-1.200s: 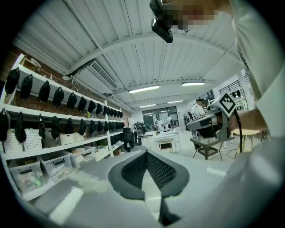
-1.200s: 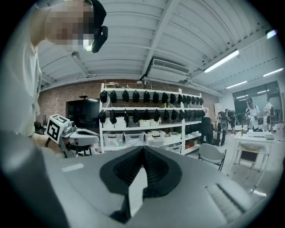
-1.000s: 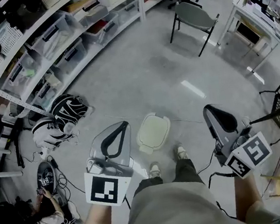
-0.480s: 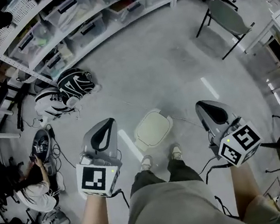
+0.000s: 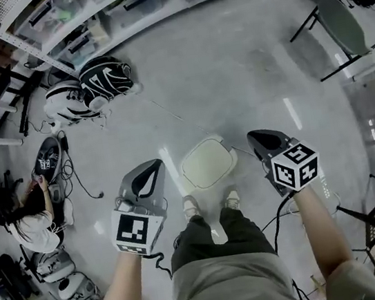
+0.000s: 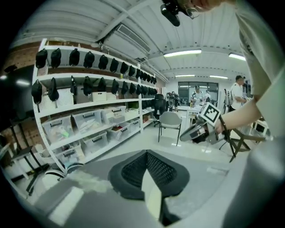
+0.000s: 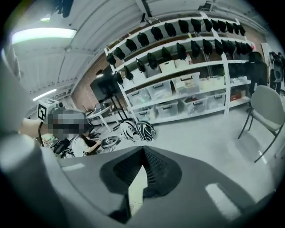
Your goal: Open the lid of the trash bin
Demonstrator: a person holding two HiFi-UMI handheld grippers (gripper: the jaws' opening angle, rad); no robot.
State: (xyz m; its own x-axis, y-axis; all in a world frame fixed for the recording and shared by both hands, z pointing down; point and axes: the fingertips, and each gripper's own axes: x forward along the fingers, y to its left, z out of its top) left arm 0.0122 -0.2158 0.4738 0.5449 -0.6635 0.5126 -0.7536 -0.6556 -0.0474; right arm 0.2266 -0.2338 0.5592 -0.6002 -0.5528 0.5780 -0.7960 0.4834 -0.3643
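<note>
I see the trash bin (image 5: 208,162) on the floor, just ahead of the person's shoes (image 5: 191,205), with its pale lid lying flat and closed. My left gripper (image 5: 154,166) is off to the bin's left and my right gripper (image 5: 255,135) to its right, neither touching it. Both grippers' jaws are pressed together at the tips and hold nothing.

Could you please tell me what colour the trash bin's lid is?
The lid is a pale cream, plain and unpatterned; the head view shows it best.
</note>
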